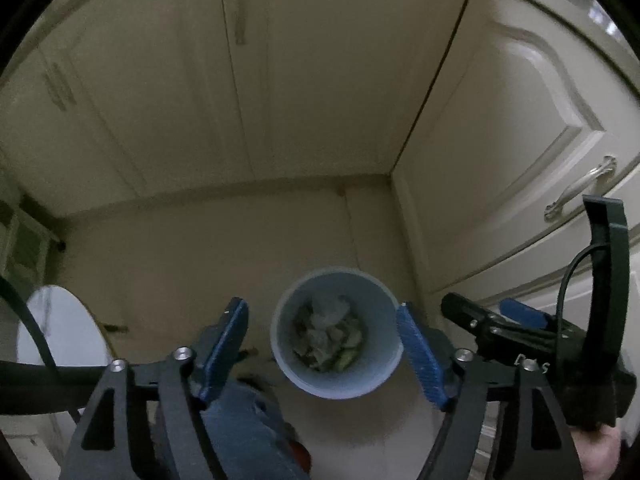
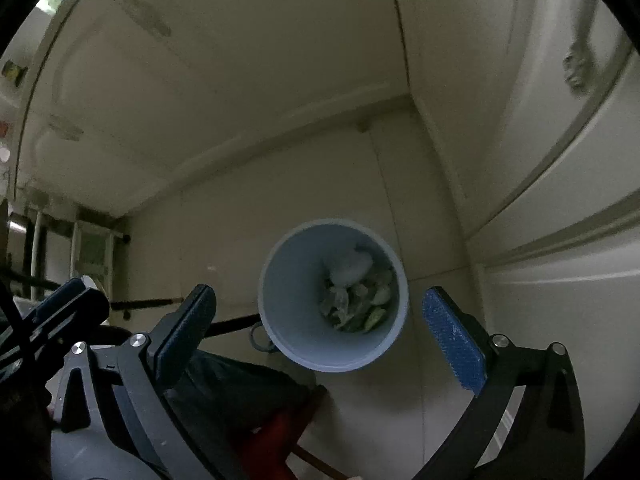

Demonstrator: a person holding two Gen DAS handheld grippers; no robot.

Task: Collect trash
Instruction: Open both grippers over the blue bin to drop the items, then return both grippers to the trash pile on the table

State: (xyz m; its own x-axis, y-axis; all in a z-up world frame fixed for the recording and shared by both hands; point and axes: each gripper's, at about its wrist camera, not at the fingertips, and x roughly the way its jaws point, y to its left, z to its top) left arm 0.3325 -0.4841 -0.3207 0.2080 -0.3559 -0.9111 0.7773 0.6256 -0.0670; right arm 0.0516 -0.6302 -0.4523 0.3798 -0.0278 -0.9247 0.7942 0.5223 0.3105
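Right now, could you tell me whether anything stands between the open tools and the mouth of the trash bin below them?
Nothing visible does. The trash bin stands uncovered on the floor, and both the left tool and right tool hang open above it, holding nothing.

bin (image 1: 288,344) trash (image 1: 328,336) blurred, cabinet handles (image 1: 239,12) smeared
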